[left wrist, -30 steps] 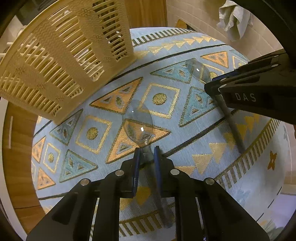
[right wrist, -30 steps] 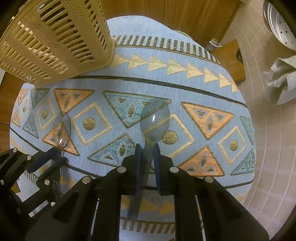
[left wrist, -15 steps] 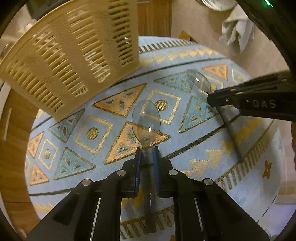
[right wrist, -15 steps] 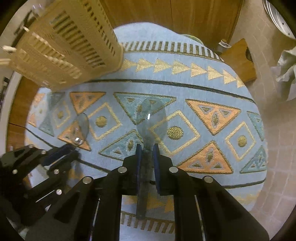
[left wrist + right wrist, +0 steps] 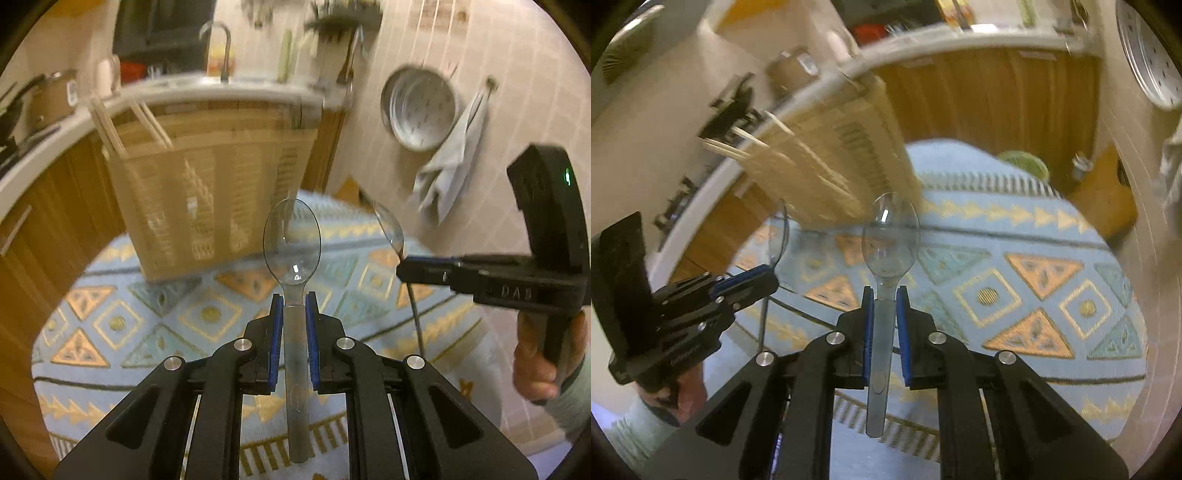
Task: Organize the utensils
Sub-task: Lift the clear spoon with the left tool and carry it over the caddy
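My left gripper (image 5: 293, 299) is shut on a clear plastic spoon (image 5: 292, 243), bowl pointing forward, lifted above the patterned blue rug (image 5: 207, 314). My right gripper (image 5: 885, 293) is shut on a second clear plastic spoon (image 5: 890, 240), also lifted. Each gripper shows in the other's view: the right one (image 5: 402, 264) with its spoon (image 5: 388, 225), the left one (image 5: 772, 277) with its spoon (image 5: 777, 236). A beige slotted utensil basket (image 5: 207, 199) stands on the rug ahead, with chopsticks (image 5: 107, 125) sticking out; it also shows in the right wrist view (image 5: 842, 155).
Wooden cabinets (image 5: 44, 221) and a white counter (image 5: 207, 88) stand behind the basket. A metal pan (image 5: 421, 110) and a grey towel (image 5: 450, 158) hang on the tiled wall at right. A wooden block (image 5: 1104, 195) lies past the rug.
Both grippers have lifted their spoons off the rug and tilted up from looking down to looking forward at the basket and counter.
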`<action>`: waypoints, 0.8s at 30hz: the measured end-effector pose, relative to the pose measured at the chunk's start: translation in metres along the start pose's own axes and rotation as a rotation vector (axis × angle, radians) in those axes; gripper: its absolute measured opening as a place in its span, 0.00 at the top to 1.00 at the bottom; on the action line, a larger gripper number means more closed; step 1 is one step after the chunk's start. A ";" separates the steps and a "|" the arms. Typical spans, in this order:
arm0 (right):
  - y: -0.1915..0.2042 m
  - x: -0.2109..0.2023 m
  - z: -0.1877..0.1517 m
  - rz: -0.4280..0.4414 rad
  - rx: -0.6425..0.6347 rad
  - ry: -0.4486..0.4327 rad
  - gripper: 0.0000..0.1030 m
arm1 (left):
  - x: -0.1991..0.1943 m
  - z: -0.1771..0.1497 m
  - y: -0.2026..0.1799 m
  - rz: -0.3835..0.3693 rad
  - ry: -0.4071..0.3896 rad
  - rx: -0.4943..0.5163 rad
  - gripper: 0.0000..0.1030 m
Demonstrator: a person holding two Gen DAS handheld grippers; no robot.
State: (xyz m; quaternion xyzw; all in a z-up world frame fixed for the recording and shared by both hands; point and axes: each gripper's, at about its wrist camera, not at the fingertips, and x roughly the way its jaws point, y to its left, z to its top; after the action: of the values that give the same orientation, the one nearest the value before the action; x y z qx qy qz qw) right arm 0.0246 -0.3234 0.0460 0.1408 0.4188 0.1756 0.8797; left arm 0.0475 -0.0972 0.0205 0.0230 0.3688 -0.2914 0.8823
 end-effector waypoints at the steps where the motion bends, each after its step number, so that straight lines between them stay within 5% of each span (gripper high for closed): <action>1: 0.003 -0.006 0.001 0.009 -0.011 -0.020 0.90 | -0.007 0.001 0.000 -0.003 -0.027 -0.004 0.90; 16: 0.065 -0.068 0.089 0.082 -0.134 -0.398 0.90 | -0.113 0.089 0.023 0.062 -0.596 -0.123 0.90; 24: 0.081 -0.071 0.148 -0.044 -0.183 -0.580 0.90 | -0.102 0.122 0.041 0.127 -0.735 -0.151 0.90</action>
State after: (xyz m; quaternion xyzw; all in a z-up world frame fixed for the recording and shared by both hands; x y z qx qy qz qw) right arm 0.0841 -0.2957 0.2172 0.0964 0.1356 0.1460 0.9752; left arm 0.0907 -0.0434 0.1696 -0.1255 0.0460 -0.1967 0.9713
